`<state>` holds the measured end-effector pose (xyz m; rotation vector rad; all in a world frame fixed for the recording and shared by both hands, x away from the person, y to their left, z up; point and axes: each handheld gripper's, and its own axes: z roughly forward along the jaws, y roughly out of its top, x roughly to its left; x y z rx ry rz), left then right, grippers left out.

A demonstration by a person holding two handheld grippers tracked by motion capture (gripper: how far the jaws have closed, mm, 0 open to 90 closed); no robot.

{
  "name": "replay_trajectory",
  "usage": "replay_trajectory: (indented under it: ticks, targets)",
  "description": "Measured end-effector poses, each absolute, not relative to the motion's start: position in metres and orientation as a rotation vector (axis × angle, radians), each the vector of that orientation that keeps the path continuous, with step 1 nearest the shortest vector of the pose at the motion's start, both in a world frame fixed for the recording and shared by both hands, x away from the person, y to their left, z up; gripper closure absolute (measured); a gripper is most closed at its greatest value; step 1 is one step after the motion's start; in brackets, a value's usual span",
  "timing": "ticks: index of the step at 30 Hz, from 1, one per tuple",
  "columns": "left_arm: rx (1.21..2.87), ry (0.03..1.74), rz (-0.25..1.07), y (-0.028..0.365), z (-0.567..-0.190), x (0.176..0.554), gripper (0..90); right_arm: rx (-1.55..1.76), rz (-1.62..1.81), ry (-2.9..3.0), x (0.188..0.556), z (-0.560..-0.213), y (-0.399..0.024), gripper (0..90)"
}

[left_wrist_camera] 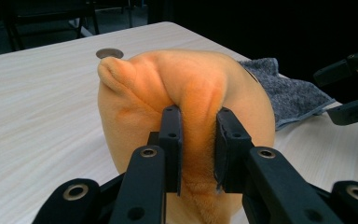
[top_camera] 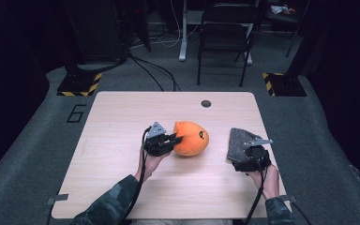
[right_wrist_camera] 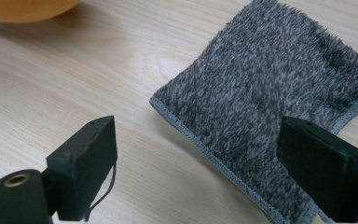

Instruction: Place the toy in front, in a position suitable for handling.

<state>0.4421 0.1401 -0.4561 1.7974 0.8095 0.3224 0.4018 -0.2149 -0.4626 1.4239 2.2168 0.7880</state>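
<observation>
Pale wood grain covers the table (top_camera: 122, 159), which stands on grey carpet with a black folding chair (top_camera: 225, 33) behind it.

Nearest the person, the left gripper (top_camera: 177, 139) is clenched on a fold of an orange plush toy (top_camera: 192, 138), pinching the soft fabric into a ridge between its black jaws. The toy is round, fuzzy and bright orange, lying near the middle of the table, with a small dark mark stitched on its top. To the right of the toy lies a grey fuzzy cloth (top_camera: 240, 140) with a stitched hem, and the right gripper (top_camera: 244, 152) hovers over its near edge with jaws spread wide and nothing between them.

The left gripper view shows the pinched fold (left_wrist_camera: 198, 135) up close and a rounded nub (left_wrist_camera: 114, 70) at the toy's upper left, while the right gripper view shows the cloth's (right_wrist_camera: 270, 102) shaggy pile and pale edge seam.

Beyond the toy, a small dark round hole (top_camera: 206, 103) sits near the table's far edge. Left of the table, a large "6" (top_camera: 76, 113) is marked on the carpet.
</observation>
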Motion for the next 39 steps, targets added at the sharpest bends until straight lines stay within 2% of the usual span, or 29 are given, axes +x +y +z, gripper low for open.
replay_trajectory:
  ticks: [6,13,16,20,23,27,35,39]
  targets:
    - [1.780,0.844,0.342,0.134,-0.459,0.433,75.2,1.421,0.779,2.226,0.404,-0.464,-0.213,11.2]
    - [1.837,0.864,0.327,0.131,-0.474,0.431,72.9,1.426,0.775,2.241,0.404,-0.465,-0.211,11.2]
    - [1.855,0.869,0.310,0.135,-0.473,0.430,63.7,1.417,0.770,2.244,0.405,-0.465,-0.211,11.2]
    - [1.921,0.831,0.342,0.142,-0.471,0.426,42.6,1.410,0.772,2.247,0.407,-0.466,-0.211,11.1]
    - [1.948,0.819,0.387,0.149,-0.468,0.421,31.5,1.407,0.772,2.243,0.407,-0.466,-0.212,11.1]
    - [1.964,0.835,0.401,0.160,-0.469,0.413,24.7,1.415,0.776,2.237,0.408,-0.465,-0.213,10.6]
    - [1.991,0.846,0.394,0.165,-0.479,0.403,22.0,1.431,0.782,2.224,0.410,-0.466,-0.215,10.4]
    - [2.032,0.802,0.406,0.162,-0.482,0.402,29.4,1.450,0.781,2.203,0.412,-0.465,-0.217,10.3]
